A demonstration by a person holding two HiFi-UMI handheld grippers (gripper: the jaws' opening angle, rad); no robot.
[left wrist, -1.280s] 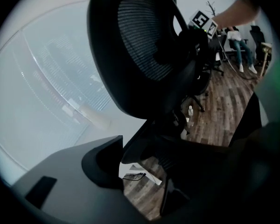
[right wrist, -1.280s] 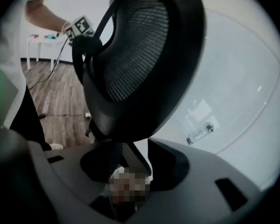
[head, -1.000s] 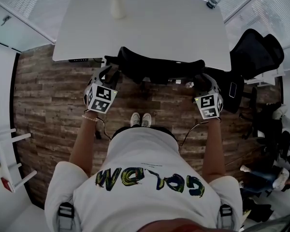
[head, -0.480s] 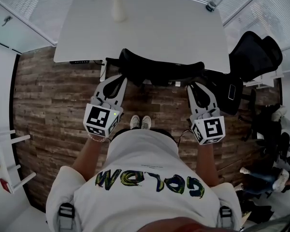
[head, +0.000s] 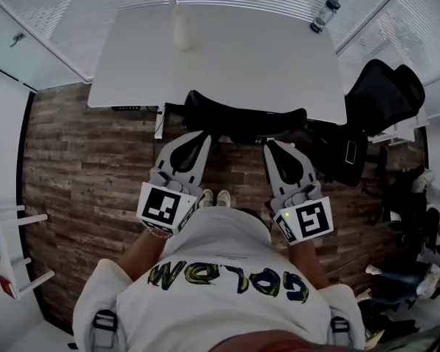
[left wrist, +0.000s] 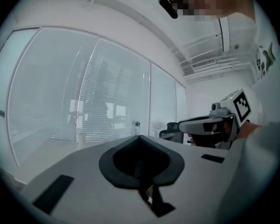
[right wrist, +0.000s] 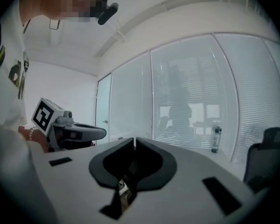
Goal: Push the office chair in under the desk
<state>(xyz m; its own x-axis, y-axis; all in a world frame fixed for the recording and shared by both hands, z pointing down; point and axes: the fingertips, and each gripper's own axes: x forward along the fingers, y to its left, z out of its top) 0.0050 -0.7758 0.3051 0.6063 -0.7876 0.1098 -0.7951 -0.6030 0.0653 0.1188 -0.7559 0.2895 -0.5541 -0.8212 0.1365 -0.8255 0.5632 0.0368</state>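
Ahead of both sets of jaw tips, apart from them, the office chair [head: 242, 116] sits with its backrest at the near edge of the desk [head: 227, 50] (seat hidden under the top). Left gripper [head: 196, 138] jaws are pressed together, nothing between them. Right gripper [head: 273, 147] jaws have just been closing, tips nearly meeting, also empty. Far beyond the right jaws a bottle [head: 320, 15] stands on the desk corner.

Head camera steeply down on desk [head: 227, 50]; both gripper cameras level, facing the blinds [right wrist: 200, 87], bottle [head: 321, 15] common to all.
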